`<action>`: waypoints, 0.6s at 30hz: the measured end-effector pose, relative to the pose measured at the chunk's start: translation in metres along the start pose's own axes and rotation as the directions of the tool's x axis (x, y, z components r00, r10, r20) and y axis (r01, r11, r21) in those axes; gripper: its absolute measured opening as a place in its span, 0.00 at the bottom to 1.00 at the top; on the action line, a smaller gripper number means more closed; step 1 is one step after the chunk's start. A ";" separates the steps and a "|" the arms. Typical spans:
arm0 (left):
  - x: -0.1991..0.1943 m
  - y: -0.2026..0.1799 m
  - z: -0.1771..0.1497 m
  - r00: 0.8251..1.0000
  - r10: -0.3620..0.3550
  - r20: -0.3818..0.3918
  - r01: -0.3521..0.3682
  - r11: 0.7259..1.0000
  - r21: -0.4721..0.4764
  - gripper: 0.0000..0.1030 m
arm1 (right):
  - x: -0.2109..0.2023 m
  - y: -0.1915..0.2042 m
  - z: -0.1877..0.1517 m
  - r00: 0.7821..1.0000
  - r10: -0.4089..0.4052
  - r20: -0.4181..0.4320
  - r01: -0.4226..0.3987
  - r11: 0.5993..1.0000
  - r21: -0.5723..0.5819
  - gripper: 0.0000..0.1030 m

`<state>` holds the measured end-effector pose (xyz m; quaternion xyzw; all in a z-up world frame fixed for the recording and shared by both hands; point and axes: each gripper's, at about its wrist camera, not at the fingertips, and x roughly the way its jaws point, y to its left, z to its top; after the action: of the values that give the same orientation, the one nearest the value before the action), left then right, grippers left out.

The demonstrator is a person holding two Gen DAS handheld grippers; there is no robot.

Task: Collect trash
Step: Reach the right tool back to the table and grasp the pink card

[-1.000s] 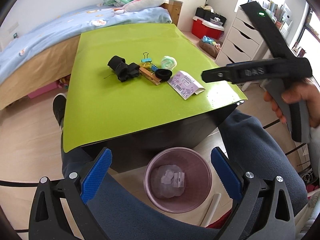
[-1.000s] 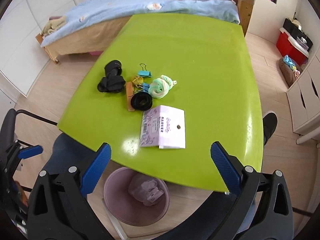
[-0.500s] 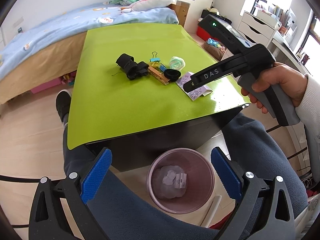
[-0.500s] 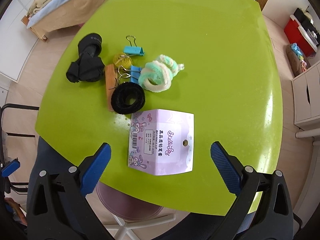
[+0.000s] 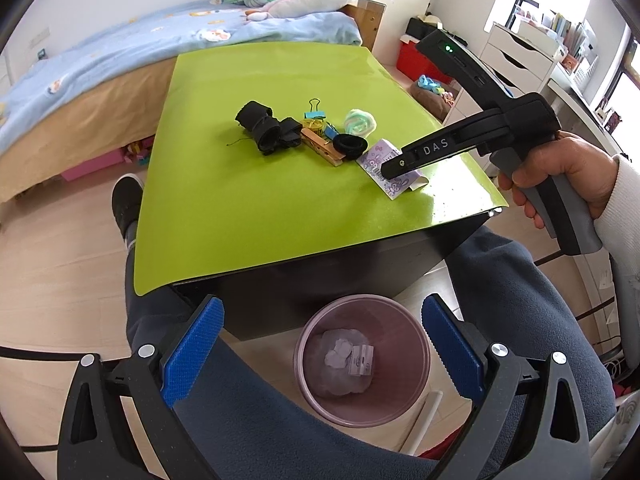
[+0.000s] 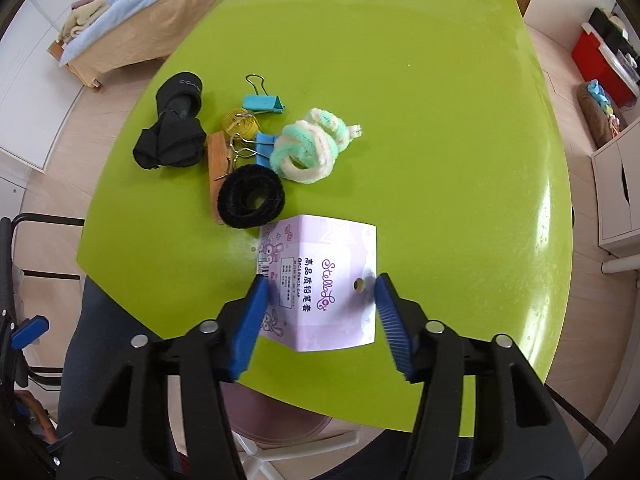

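Right wrist view: right gripper [image 6: 318,300] points steeply down, jaws just closed in from wide to straddle the lilac packaging card [image 6: 320,280]. The card sits between the pads; left pad appears at the card's edge, right pad just beside the other edge, and firm contact cannot be confirmed from this angle, so not counted as a grip. The card is tented along a fold, probably why it is taken edge to edge. It lies at the near edge of the green table [image 6: 440,140], touching the black hair ring [image 6: 251,196], with clips and a pastel chenille coil [image 6: 310,152] beyond. Left gripper [image 5: 320,354] hangs released above the pink bin [image 5: 362,360], which stands below the table's near edge, likely for a short drop.
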<state>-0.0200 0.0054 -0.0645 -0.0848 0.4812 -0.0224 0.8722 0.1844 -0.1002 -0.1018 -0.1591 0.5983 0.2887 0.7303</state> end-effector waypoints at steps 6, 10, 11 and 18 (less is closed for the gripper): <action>-0.002 -0.001 0.004 1.000 0.002 0.008 -0.002 1.000 0.004 0.93 | -0.012 0.000 -0.006 0.998 0.038 0.046 -0.038 0.999 -0.007 0.28; -0.004 -0.001 0.011 1.000 0.005 0.019 -0.005 1.000 0.006 0.93 | -0.018 0.001 -0.009 0.997 0.036 0.075 -0.035 0.999 -0.014 0.16; -0.005 0.000 0.014 1.000 0.005 0.024 -0.005 1.000 0.004 0.93 | -0.019 0.001 -0.009 0.996 0.036 0.082 -0.035 0.999 -0.012 0.16; -0.007 0.004 0.039 0.999 0.017 0.048 -0.018 1.000 0.008 0.93 | -0.028 -0.002 -0.010 0.991 0.061 0.119 -0.062 0.998 0.005 0.13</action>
<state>0.0088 0.0148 -0.0391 -0.0772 0.4608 -0.0148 0.8840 0.1741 -0.1140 -0.0775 -0.1199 0.5596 0.3173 0.7561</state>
